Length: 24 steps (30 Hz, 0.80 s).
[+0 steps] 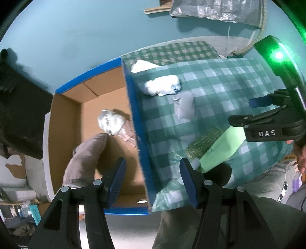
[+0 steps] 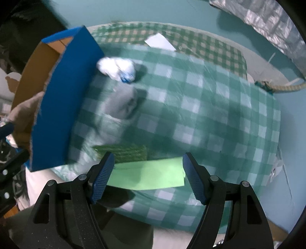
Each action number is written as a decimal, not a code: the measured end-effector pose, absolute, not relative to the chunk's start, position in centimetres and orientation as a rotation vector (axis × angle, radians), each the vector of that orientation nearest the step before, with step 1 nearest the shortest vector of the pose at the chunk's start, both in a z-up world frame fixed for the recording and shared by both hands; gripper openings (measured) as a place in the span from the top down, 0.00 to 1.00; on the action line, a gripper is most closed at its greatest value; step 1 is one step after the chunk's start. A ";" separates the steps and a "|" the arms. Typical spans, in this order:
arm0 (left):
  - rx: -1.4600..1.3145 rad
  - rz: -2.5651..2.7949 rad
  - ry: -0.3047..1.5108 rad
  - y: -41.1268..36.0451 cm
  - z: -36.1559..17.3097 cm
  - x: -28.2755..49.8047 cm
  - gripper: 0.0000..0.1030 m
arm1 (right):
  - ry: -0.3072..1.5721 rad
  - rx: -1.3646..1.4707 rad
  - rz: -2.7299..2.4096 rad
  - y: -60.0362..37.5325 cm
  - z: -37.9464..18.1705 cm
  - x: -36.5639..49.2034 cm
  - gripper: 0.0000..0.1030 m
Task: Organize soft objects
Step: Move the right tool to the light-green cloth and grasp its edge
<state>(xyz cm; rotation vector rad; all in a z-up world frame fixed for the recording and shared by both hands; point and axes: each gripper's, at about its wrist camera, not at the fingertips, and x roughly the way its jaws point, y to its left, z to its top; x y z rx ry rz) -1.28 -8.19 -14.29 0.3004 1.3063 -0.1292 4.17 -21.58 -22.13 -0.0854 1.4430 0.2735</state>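
Observation:
A blue cardboard box (image 1: pixel 137 122) stands open on a green checked cloth (image 1: pixel 220 92). Inside it lie a grey-white balled sock (image 1: pixel 111 122) and a grey-brown sock (image 1: pixel 84 159). My left gripper (image 1: pixel 153 182) is open, its jaws either side of the box's near wall. On the cloth lie a white sock ball (image 1: pixel 162 87), a grey sock (image 1: pixel 184 105), a green scrubber (image 1: pixel 204 143) and a light green sponge (image 1: pixel 221 149). My right gripper (image 2: pixel 148 176) is open and empty, just above the light green sponge (image 2: pixel 147 176). The right wrist view is blurred.
The box (image 2: pixel 63 95) stands at the left in the right wrist view, with the white sock ball (image 2: pixel 116 69) and grey sock (image 2: pixel 122 105) beside it. A silver bag (image 1: pixel 210 9) and a rope (image 2: pixel 285 88) lie beyond the cloth on the teal floor.

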 end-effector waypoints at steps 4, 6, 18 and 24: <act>0.308 -0.148 1.309 -9.4 -15.0 -1.4 0.42 | 1.465 -0.079 0.269 -22.7 -24.0 3.6 0.28; 0.302 -0.156 1.316 -9.8 -15.4 -1.4 0.42 | 1.476 -0.086 0.270 -23.1 -24.9 3.3 0.28; 0.301 -0.177 1.355 -11.8 -18.3 -0.6 0.42 | 1.506 -0.141 0.312 -23.6 -29.5 1.8 0.28; 0.311 -0.174 1.372 -12.1 -19.0 -0.5 0.42 | 1.507 -0.168 0.301 -24.2 -31.2 1.5 0.28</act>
